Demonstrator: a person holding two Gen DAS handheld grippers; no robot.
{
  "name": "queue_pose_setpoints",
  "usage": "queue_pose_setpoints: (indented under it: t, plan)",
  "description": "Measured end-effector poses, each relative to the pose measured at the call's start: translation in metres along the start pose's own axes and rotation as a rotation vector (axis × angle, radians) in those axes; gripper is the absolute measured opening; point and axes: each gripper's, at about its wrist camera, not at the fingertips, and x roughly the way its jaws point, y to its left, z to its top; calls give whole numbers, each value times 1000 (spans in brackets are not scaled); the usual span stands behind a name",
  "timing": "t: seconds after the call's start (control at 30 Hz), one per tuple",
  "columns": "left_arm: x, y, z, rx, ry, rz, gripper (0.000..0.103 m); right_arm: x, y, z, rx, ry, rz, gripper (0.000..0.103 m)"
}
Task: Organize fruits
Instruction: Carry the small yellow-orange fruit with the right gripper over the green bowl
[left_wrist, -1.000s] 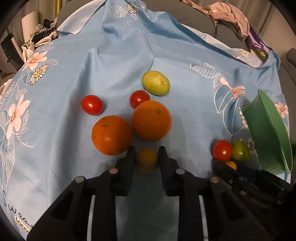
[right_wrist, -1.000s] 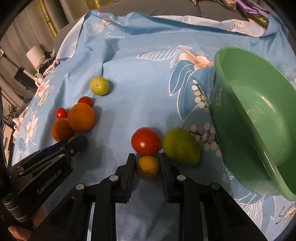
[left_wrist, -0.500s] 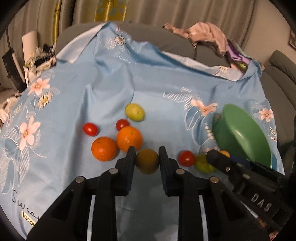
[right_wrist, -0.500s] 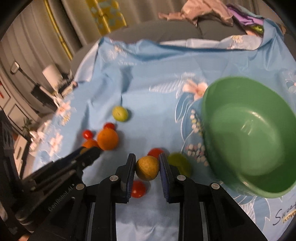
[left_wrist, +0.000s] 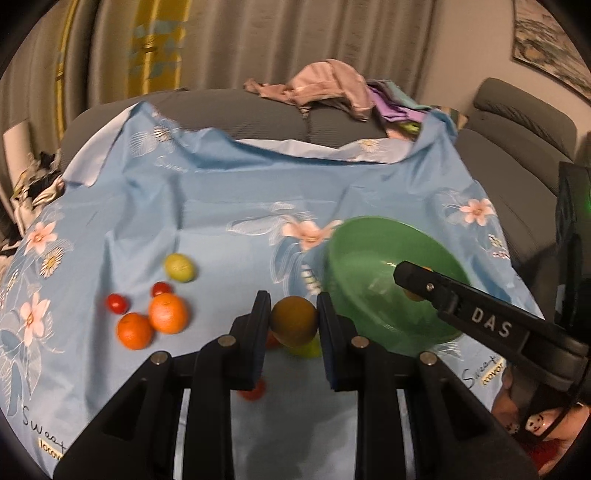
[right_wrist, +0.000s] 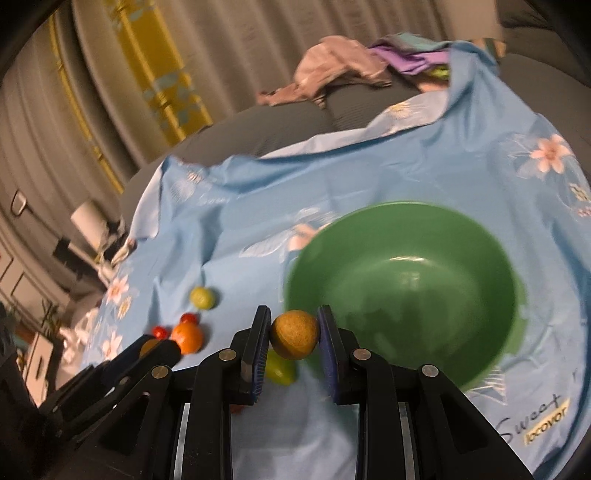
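Note:
My left gripper (left_wrist: 293, 314) is shut on a small brownish-orange fruit (left_wrist: 293, 320), held high above the blue floral cloth (left_wrist: 221, 206). My right gripper (right_wrist: 294, 332) is shut on a small yellow-orange fruit (right_wrist: 294, 334), held above the left rim of the empty green bowl (right_wrist: 406, 291). The right gripper also shows over the bowl (left_wrist: 354, 266) in the left wrist view. On the cloth lie two oranges (left_wrist: 168, 313), small red tomatoes (left_wrist: 117, 303), a yellow-green fruit (left_wrist: 179, 267) and a green fruit (right_wrist: 280, 371) below the grippers.
The cloth covers a grey sofa (left_wrist: 240, 107). A pile of clothes (left_wrist: 328, 86) lies on the sofa back. Curtains hang behind. Clutter stands at the far left (left_wrist: 33, 184). A person's hand (left_wrist: 535, 424) shows at the lower right.
Both grippers have lifted their small fruits off the cloth and risen well above it. The right gripper has swung over to the green bowl.

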Motion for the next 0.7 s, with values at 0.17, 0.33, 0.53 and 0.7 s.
queue_pose_setpoints:
  t: [0.17, 0.33, 0.53, 0.7]
  plan:
    - [11, -28, 5, 46, 21, -49, 25, -10, -25, 5, 63, -28, -36, 27]
    - [26, -44, 9, 55, 61, -130, 25, -12, -44, 6, 105, -32, -57, 27]
    - [48, -64, 19, 85, 100, -141, 25, -14, -67, 5, 161, -32, -81, 27]
    - [62, -71, 23, 181, 140, -142, 25, -13, -85, 5, 203, -20, -79, 27]
